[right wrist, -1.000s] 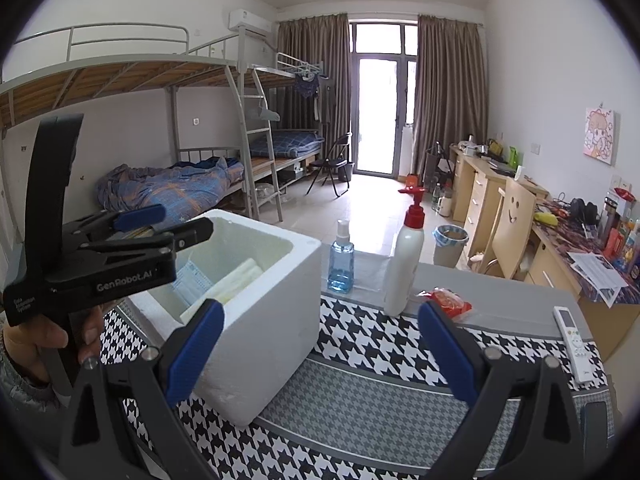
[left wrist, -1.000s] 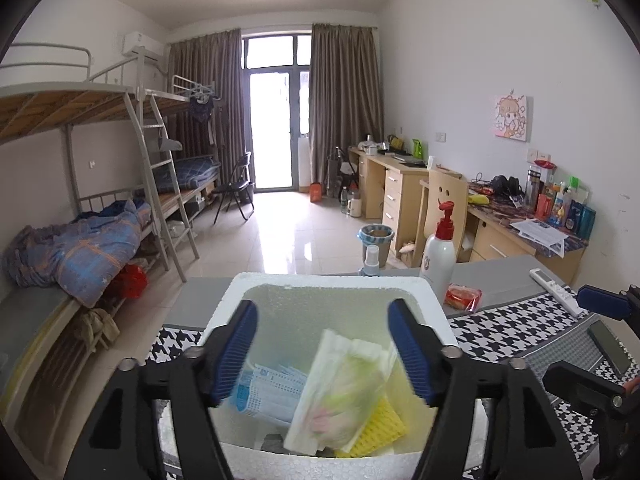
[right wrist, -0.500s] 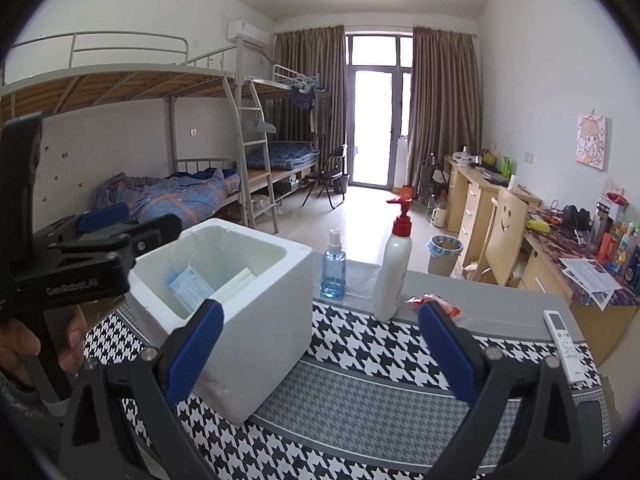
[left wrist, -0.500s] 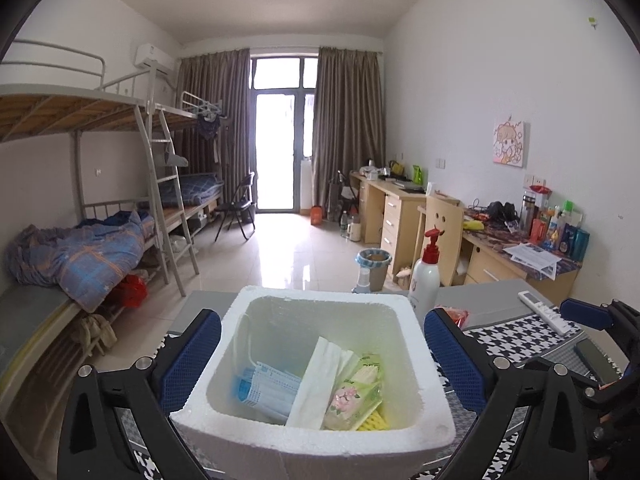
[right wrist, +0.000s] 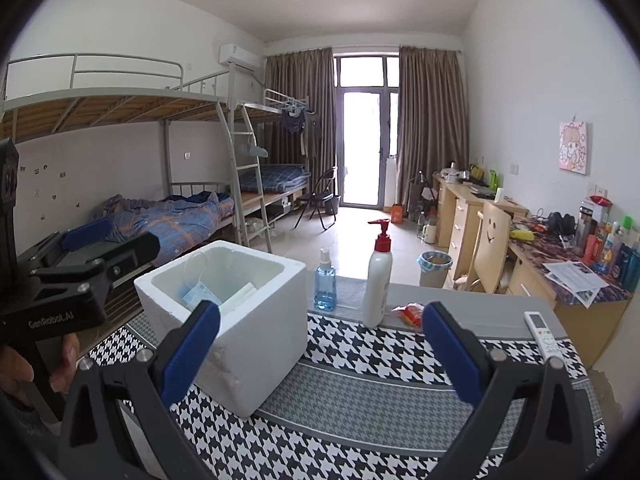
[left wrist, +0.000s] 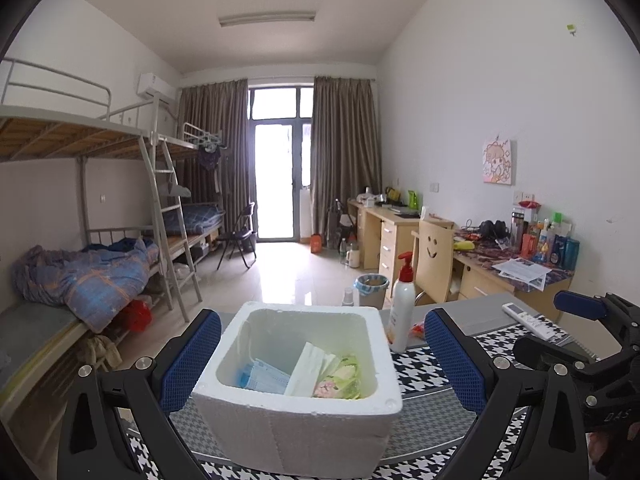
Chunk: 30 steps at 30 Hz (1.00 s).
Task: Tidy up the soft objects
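A white foam box (left wrist: 296, 412) stands on the houndstooth table cover (right wrist: 360, 360); it also shows in the right wrist view (right wrist: 256, 320). Inside lie a pack of blue face masks (left wrist: 262, 378), a white tissue pack (left wrist: 310, 368) and a green flowered packet (left wrist: 340, 376). My left gripper (left wrist: 322, 360) is open and empty, held back above the box's near side. My right gripper (right wrist: 320, 354) is open and empty above the cover, to the right of the box.
A white pump bottle (right wrist: 378, 280), a blue spray bottle (right wrist: 325, 284), a red snack packet (right wrist: 412, 314) and a white remote (right wrist: 540, 330) sit on the table behind the box. Bunk beds stand left, desks right.
My left gripper opened wide, let the soft packet drop into the box and pulled back and up. My right gripper rose slightly and stayed open.
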Motion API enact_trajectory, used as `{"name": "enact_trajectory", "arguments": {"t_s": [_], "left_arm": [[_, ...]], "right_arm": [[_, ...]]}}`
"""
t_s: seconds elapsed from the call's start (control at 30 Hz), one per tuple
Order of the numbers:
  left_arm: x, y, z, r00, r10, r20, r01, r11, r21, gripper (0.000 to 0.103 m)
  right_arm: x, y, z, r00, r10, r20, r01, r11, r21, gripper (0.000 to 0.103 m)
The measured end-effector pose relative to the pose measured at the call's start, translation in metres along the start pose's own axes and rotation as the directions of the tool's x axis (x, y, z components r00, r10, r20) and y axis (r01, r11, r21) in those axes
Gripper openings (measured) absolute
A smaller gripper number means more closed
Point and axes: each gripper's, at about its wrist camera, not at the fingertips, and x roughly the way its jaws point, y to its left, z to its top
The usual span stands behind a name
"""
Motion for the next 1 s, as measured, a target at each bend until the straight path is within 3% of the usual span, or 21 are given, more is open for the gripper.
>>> {"name": "enact_trajectory", "arguments": {"t_s": [0.5,1.0], "left_arm": [[-0.038,-0.008,-0.005,0.998,-0.037,0.059,0.036,0.999,0.017,0.102],[-0.066,-0.015,-0.022,0.996,-0.044,0.077,0.042,0.999,0.024,0.102]], "right_arm": [[-0.047,0.006,-0.007,0.996,-0.027,0.087,0.027,1.000,0.004,0.102],[-0.073,0.008,-0.024,0.995,-0.035,0.098,0.034,0.999,0.017,0.102]]}}
